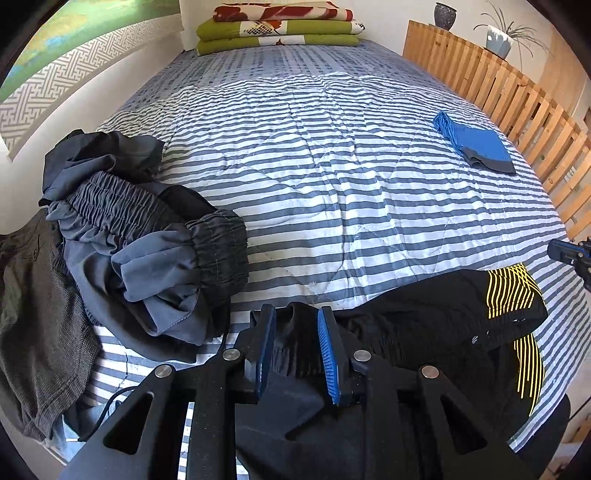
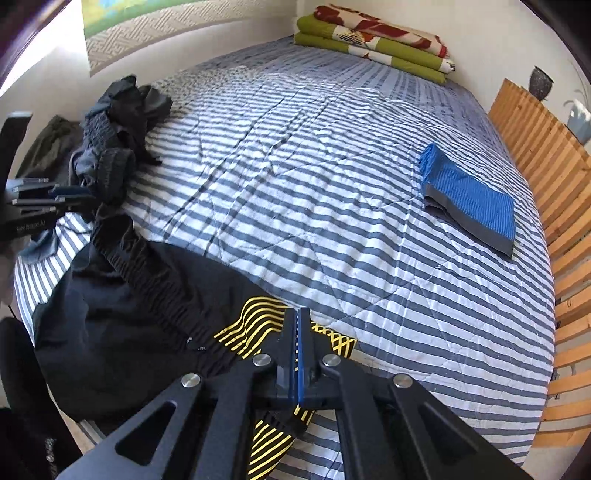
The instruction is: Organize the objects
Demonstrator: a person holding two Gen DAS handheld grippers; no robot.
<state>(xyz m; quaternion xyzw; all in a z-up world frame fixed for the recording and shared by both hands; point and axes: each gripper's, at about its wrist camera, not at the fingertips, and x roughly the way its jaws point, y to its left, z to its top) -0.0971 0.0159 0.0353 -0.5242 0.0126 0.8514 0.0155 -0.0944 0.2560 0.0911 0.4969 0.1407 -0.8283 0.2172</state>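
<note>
Nearest the viewer, the black shorts (image 1: 424, 325) with yellow line patterns lie along the near edge of the bed (image 1: 314, 177), their long axis running left to right across both grippers. The left gripper (image 1: 297, 328) has its jaws partly apart, and the dark elastic waistband end of the shorts sits in the gap between the blue pads; whether the pads actually press the cloth cannot be told. The right gripper (image 2: 297, 328) has its jaws drawn together, seemingly pinching the yellow-patterned end of the shorts (image 2: 147, 314), though how much cloth is caught is hidden by the fingers. So each hand is at one end of the garment, the waistband to the left and the patterned leg to the right, and the coming move, probably spreading or folding, turns on keeping that left-to-right line taut between them.

Just left of the left gripper sits a crumpled heap of grey clothes (image 1: 140, 236), touching a dark green garment (image 1: 33, 314) at the bed's edge. Farther out on the right side of the striped cover, well apart from both grippers, lies a folded blue garment (image 2: 469, 199) near the wooden slats (image 2: 569, 240). At the far end rest stacked folded blankets (image 1: 279, 27).
</note>
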